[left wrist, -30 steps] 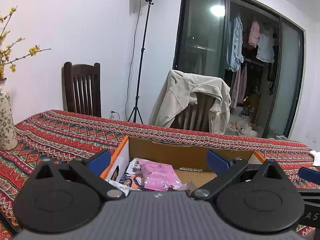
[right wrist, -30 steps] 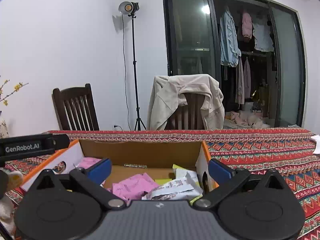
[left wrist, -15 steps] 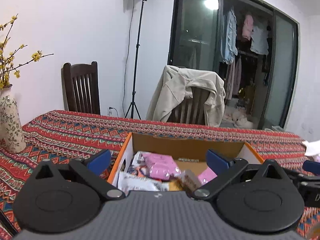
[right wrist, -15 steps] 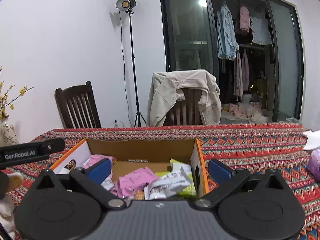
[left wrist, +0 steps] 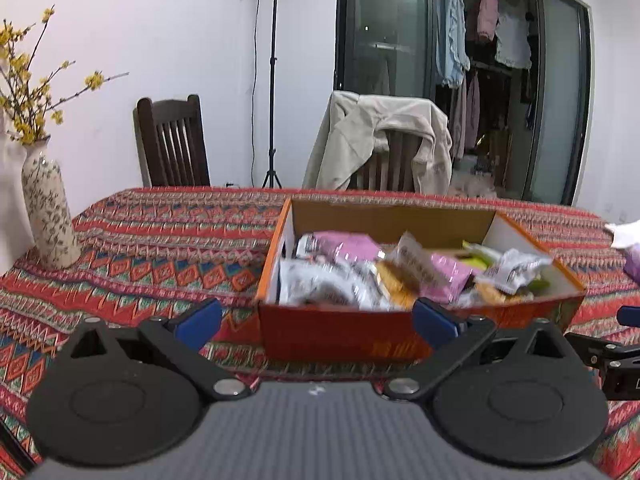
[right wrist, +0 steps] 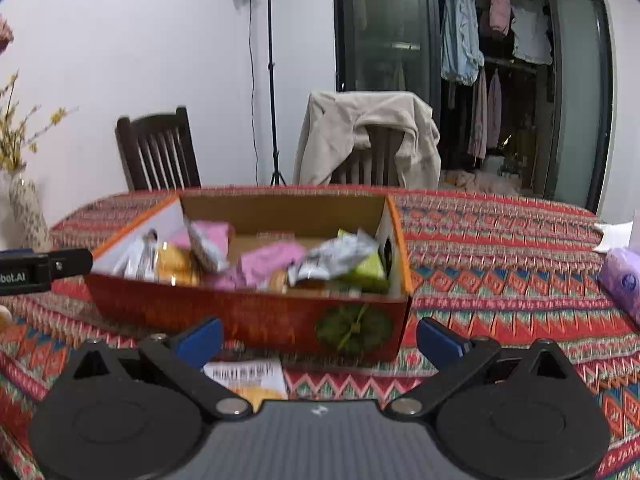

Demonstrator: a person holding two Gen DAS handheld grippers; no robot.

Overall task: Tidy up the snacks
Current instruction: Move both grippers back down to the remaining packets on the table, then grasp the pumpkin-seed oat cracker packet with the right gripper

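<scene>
On the tablecloth [right wrist: 500, 280], just before the box [right wrist: 248, 316], a loose packet [right wrist: 244, 376] lies below the right gripper [right wrist: 318, 338], toward its left finger. Right is nearer. The left gripper [left wrist: 316, 320] faces the box. Both spread wide, holding nothing.

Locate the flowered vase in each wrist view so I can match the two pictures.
Left wrist: the vase stands at the left on the patterned tablecloth, clear of the snack box.
Right wrist: only a sliver of it shows at the far left edge.
Shared landmark: the chair draped with a beige jacket behind the box.
</scene>
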